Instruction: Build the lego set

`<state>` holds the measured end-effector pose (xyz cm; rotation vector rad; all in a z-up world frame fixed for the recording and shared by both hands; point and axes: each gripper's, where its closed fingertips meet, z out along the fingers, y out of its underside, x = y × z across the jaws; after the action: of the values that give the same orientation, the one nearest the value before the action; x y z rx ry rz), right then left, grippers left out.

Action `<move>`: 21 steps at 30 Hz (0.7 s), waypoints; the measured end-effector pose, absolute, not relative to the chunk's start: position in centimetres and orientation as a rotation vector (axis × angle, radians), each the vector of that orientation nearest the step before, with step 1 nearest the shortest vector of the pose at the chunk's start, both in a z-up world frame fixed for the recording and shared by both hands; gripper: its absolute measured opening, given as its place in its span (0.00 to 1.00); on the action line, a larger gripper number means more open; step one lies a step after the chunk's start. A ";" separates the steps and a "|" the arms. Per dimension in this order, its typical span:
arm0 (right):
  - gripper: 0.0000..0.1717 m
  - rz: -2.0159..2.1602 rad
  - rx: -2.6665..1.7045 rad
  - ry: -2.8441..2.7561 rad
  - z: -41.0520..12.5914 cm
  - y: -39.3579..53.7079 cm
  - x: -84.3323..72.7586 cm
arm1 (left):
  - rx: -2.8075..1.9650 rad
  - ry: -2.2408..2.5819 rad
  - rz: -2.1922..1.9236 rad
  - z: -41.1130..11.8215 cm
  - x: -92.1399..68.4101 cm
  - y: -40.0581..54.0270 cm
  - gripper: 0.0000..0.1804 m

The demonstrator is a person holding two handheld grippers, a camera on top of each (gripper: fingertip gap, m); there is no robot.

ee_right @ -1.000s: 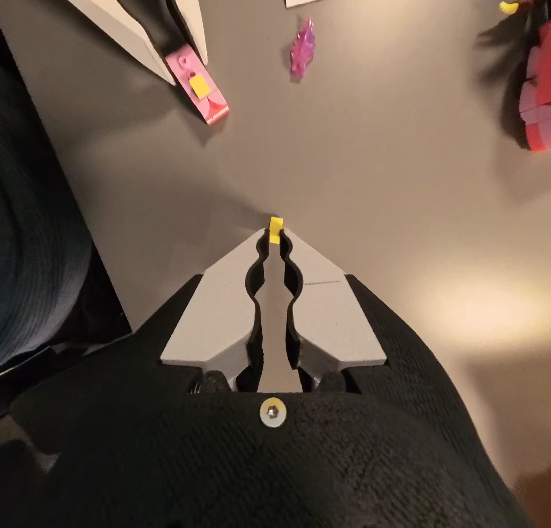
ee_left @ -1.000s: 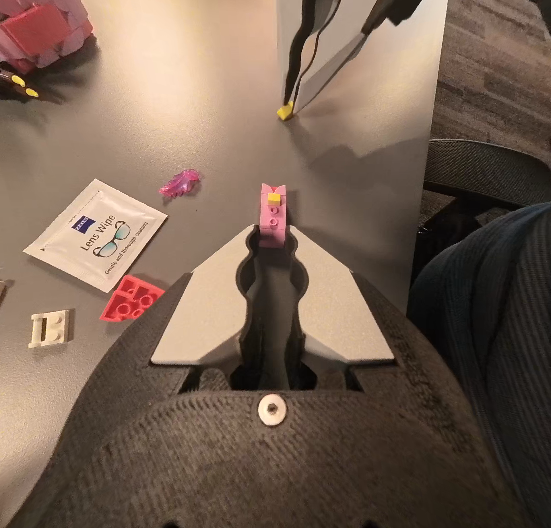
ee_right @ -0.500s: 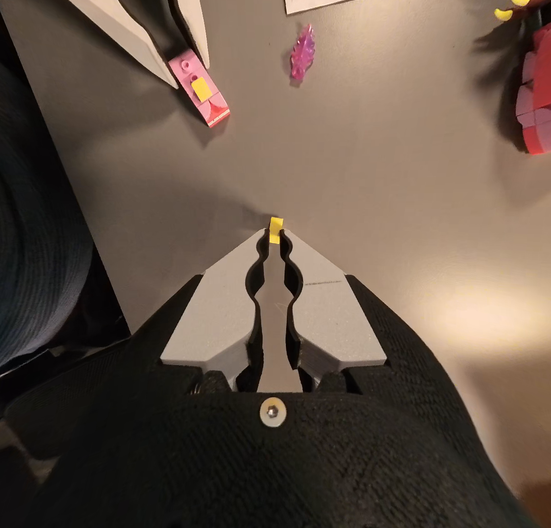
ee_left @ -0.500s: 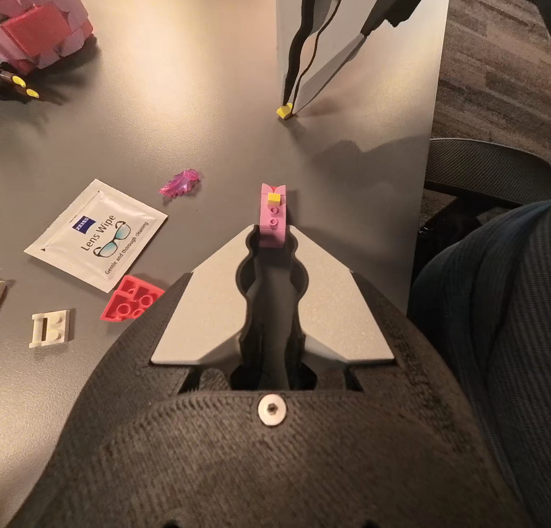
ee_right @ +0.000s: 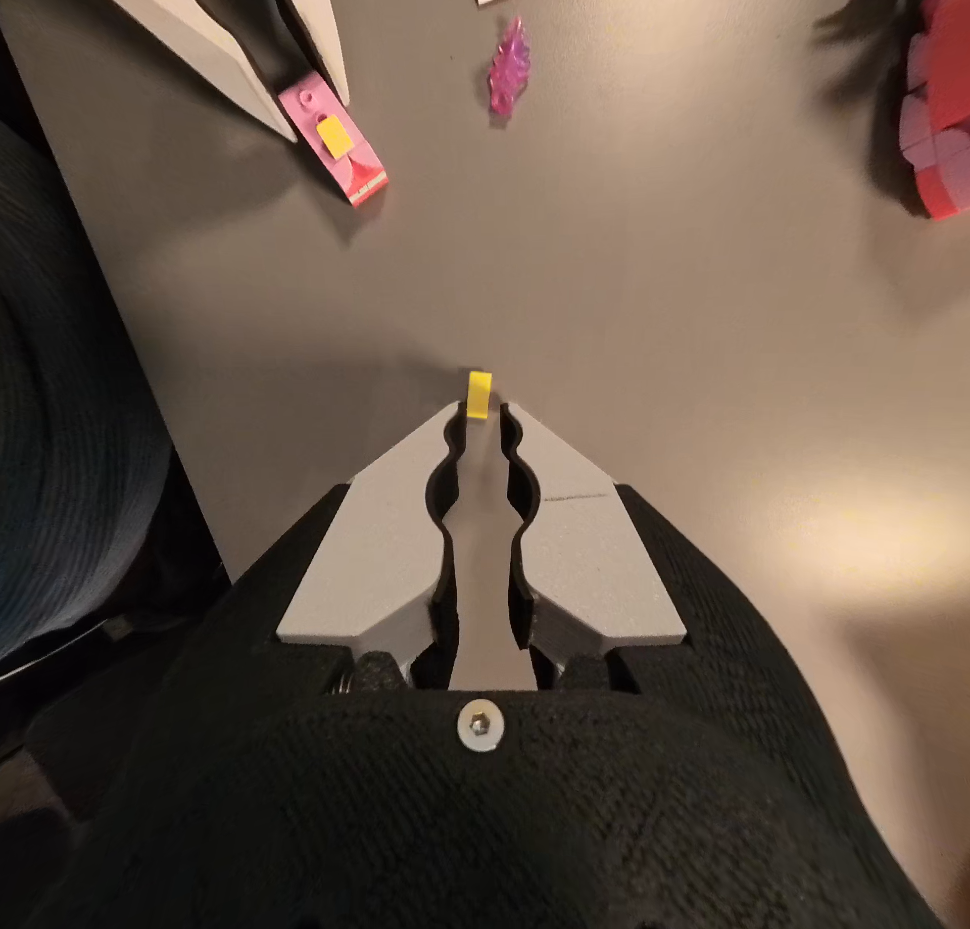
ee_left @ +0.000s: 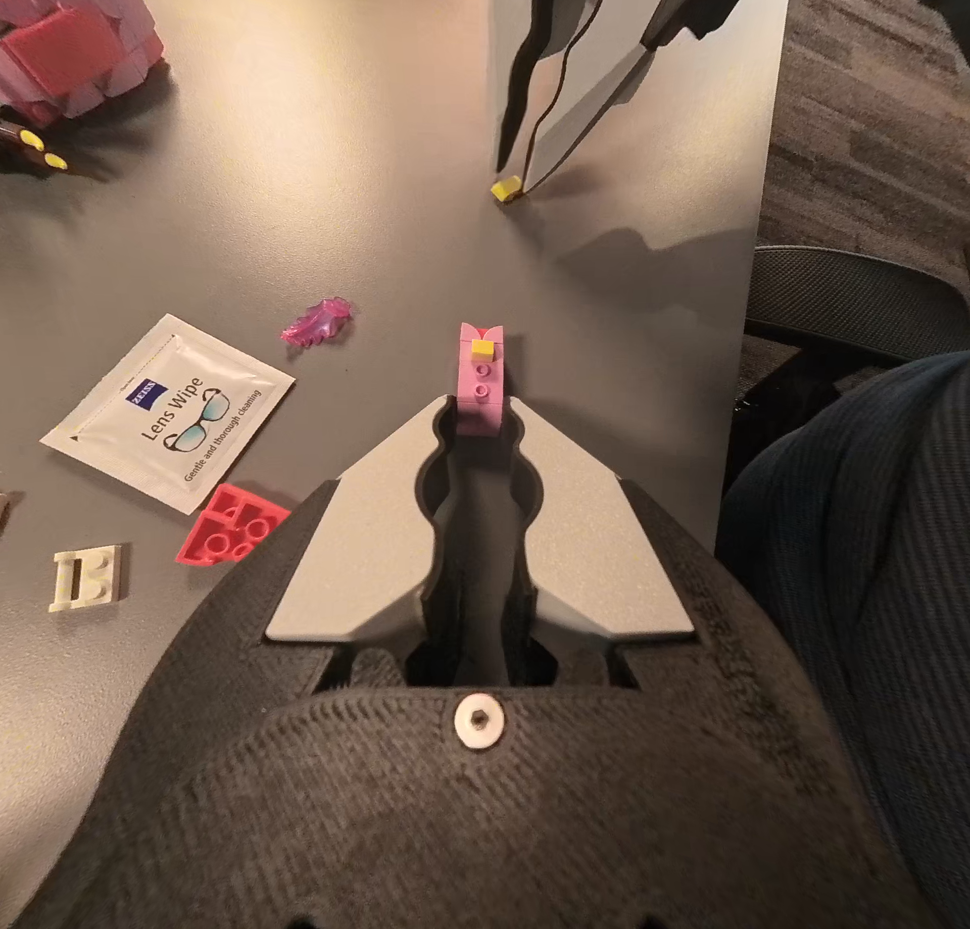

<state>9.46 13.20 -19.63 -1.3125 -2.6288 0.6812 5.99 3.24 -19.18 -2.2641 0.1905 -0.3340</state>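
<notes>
Pink brick assembly [ee_left: 480, 389], a short stack of small pink bricks with a yellow stud piece [ee_left: 482, 349] on top, sits clamped between the pads of the left hand-held gripper [ee_left: 478, 405], both pads pressing on its sides; it lies near the right edge of the grey bench [ee_left: 367, 169]. In the right wrist view the same assembly [ee_right: 336, 143] juts from the grey fingers at the upper left.

Right hand-held gripper [ee_right: 483, 406] has its jaws slightly parted. A small yellow piece [ee_right: 479, 394] stands on the bench at its tips, against the left pad, with a clear gap to the right pad, so it is not clamped. From the left wrist view this piece [ee_left: 505, 188] rests on the bench at those fingertips, toward the far right edge.

Toward the left side of the bench lie a translucent pink leaf-shaped piece [ee_left: 317, 323], a white wipe sachet [ee_left: 168, 410], a red wedge plate [ee_left: 231, 531] and a white plate [ee_left: 86, 578]. At the far left corner sits a pink and red block cluster [ee_left: 68, 43].
</notes>
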 end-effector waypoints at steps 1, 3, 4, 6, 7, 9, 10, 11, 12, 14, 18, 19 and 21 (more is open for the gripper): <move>0.07 0.679 -1.317 -2.631 -19.7 13.3 9.6 | -2.264 0.190 -0.334 -19.2 6.0 3.3 0.09; 0.06 0.683 -1.331 -2.638 -19.7 13.3 10.0 | -2.264 0.191 -0.334 -19.2 6.0 3.2 0.09; 0.06 0.693 -1.334 -2.643 -19.7 13.1 10.1 | -2.264 0.190 -0.334 -19.2 6.0 3.2 0.09; 0.06 0.736 -1.319 -2.663 -19.6 12.4 10.4 | -2.264 0.190 -0.336 -19.2 6.0 3.3 0.09; 0.06 0.773 -1.297 -2.681 -19.5 11.7 10.5 | -2.264 0.189 -0.337 -19.2 6.0 3.2 0.09; 0.06 0.827 -1.238 -2.690 -19.1 10.8 10.4 | -2.263 0.188 -0.340 -19.1 6.0 3.2 0.09; 0.04 0.813 -1.211 -2.662 -18.9 11.1 9.9 | -2.263 0.188 -0.340 -19.1 6.0 3.2 0.09; 0.04 0.764 -1.177 -2.628 -18.8 11.8 9.3 | -2.264 0.188 -0.339 -19.1 6.0 3.2 0.09; 0.05 0.720 -1.118 -2.613 -18.7 12.3 8.9 | -2.264 0.190 -0.337 -19.2 6.0 3.2 0.09; 0.08 0.720 -0.941 -2.636 -18.4 12.0 8.7 | -2.264 0.191 -0.334 -19.2 6.0 3.3 0.09; 0.08 0.683 -0.745 -2.731 -18.9 11.8 9.2 | -2.264 0.190 -0.337 -19.2 6.0 3.3 0.09; 0.08 0.669 -0.731 -2.755 -19.1 11.9 9.4 | -2.264 0.190 -0.336 -19.2 6.0 3.2 0.09; 0.08 0.652 -0.715 -2.788 -19.5 12.2 9.5 | -2.264 0.193 -0.331 -19.2 6.0 3.2 0.09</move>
<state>9.46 12.17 -19.53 -0.7146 -2.7879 0.6525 5.97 3.25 -19.17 -2.2643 0.1926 -0.3315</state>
